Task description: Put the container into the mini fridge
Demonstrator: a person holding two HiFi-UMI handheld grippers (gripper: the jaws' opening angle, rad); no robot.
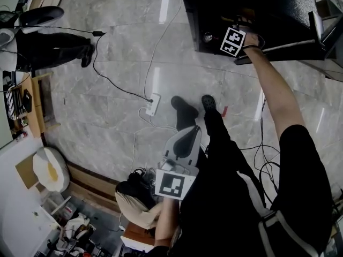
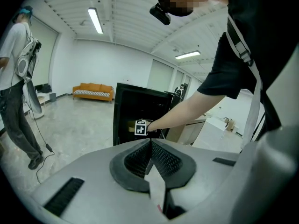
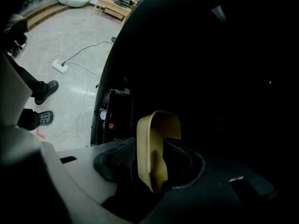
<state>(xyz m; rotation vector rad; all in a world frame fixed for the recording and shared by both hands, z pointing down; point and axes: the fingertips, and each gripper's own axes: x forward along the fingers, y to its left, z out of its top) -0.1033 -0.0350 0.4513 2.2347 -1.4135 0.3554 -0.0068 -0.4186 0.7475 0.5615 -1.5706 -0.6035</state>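
Observation:
The black mini fridge [image 1: 252, 4] stands open on the floor, and it also shows across the room in the left gripper view [image 2: 135, 111]. My right gripper [image 1: 238, 24] reaches into its dark inside; only the marker cube and my forearm show from above. In the right gripper view a pale yellow container [image 3: 156, 148] stands on edge between the jaws of the right gripper [image 3: 154, 164], which stand wide and do not visibly press on it. My left gripper [image 1: 193, 131] hangs low by my legs. Its jaws [image 2: 150, 146] meet at the tips with nothing held.
A white power strip [image 1: 153, 104] and its cables lie on the marble floor in front of my feet. Another person [image 1: 43, 44] stands at the far left. An orange sofa [image 2: 93, 91] sits against the far wall. Wooden furniture and clutter [image 1: 32, 106] line the left side.

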